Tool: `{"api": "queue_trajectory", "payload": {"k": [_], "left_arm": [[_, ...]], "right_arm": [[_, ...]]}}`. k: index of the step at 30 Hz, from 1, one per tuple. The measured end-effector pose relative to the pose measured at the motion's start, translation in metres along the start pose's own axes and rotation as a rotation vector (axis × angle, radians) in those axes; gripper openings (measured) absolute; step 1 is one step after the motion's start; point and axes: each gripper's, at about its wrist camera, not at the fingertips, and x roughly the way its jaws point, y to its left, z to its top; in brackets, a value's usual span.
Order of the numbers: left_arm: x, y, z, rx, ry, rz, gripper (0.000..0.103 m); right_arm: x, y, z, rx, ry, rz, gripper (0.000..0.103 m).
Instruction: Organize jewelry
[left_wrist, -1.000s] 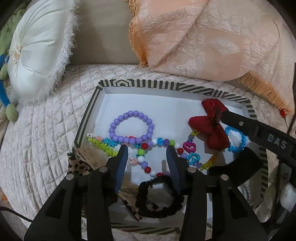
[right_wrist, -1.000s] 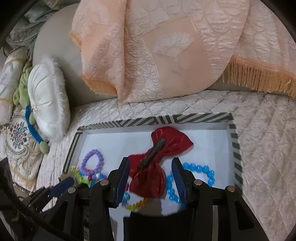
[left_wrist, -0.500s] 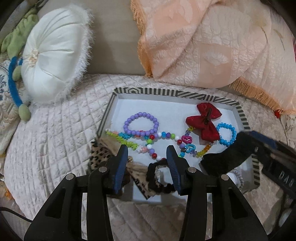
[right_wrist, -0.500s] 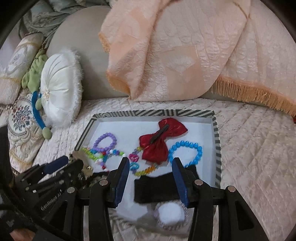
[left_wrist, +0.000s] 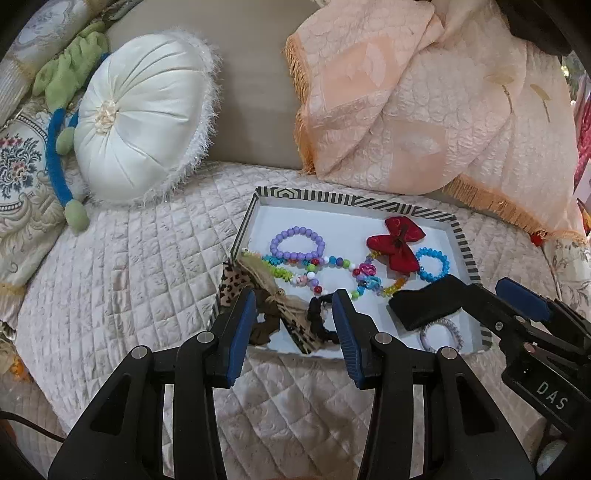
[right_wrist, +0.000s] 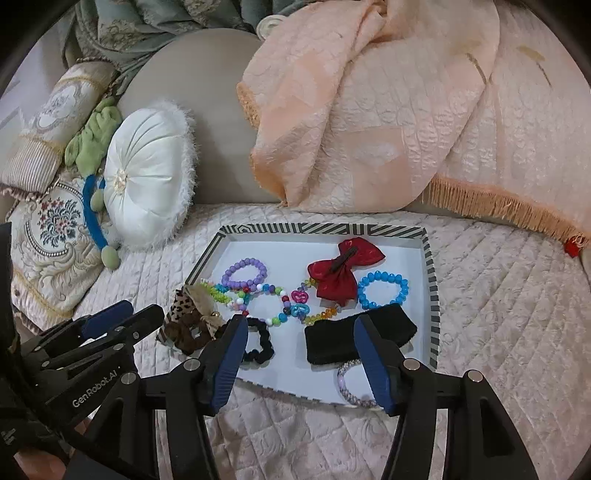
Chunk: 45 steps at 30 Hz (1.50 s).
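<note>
A tray (left_wrist: 332, 199) (right_wrist: 321, 229) with a black-and-white striped rim lies on the quilted bed. In it are a purple bead bracelet (right_wrist: 244, 273), a red bow clip (right_wrist: 341, 275), a blue bead bracelet (right_wrist: 384, 290), a multicoloured bead string (right_wrist: 280, 306), a black scrunchie (right_wrist: 258, 345), a black velvet band (right_wrist: 354, 332), a leopard bow (right_wrist: 184, 314) over the left rim, and a pale bracelet (right_wrist: 349, 384). My left gripper (left_wrist: 294, 295) (right_wrist: 142, 310) hovers open above the tray's near edge, holding nothing. My right gripper (right_wrist: 301, 325) (left_wrist: 484, 291) hangs above the near right corner, jaws opening, nothing gripped.
A round white cushion (left_wrist: 144, 122) leans at the back left beside a green and blue plush toy (left_wrist: 59, 110) and embroidered pillows (right_wrist: 48, 236). A peach fringed throw (left_wrist: 424, 103) drapes behind the tray. Quilted bedcover (left_wrist: 122, 280) surrounds the tray on all sides.
Both grippers have drawn back and up from the tray, so the whole tray now shows. The right gripper's jaws have widened. The red bow lies in the tray.
</note>
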Motion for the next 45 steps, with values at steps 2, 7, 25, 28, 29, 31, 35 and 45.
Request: {"api": "queue_trajectory", "payload": {"k": [2,7,25,28,29,31,35,45], "left_arm": [[-0.007,0.001,-0.002,0.001,-0.011,0.006,0.043],[-0.02,0.003,-0.005,-0.005,-0.027,0.005,0.043],[-0.052,0.003,-0.014,-0.017,-0.078,0.022,0.043],[-0.054,0.001,-0.015,-0.007,-0.084,0.027,0.043],[-0.055,0.001,-0.015,-0.005,-0.085,0.029,0.043],[-0.056,0.001,-0.015,-0.004,-0.088,0.033,0.043],[-0.056,0.0,-0.015,-0.003,-0.088,0.038,0.043],[-0.056,0.001,-0.015,-0.003,-0.083,0.045,0.043]], "right_arm": [[-0.005,0.004,-0.001,-0.01,-0.007,-0.007,0.058],[-0.021,0.012,-0.003,-0.025,-0.03,-0.025,0.06],[-0.049,0.024,-0.017,-0.051,-0.054,-0.08,0.063],[-0.051,0.024,-0.018,-0.05,-0.054,-0.08,0.064],[-0.051,0.024,-0.018,-0.051,-0.054,-0.08,0.064],[-0.052,0.024,-0.019,-0.054,-0.055,-0.085,0.064],[-0.052,0.023,-0.018,-0.051,-0.048,-0.084,0.065],[-0.047,0.023,-0.018,-0.06,-0.032,-0.075,0.066]]}}
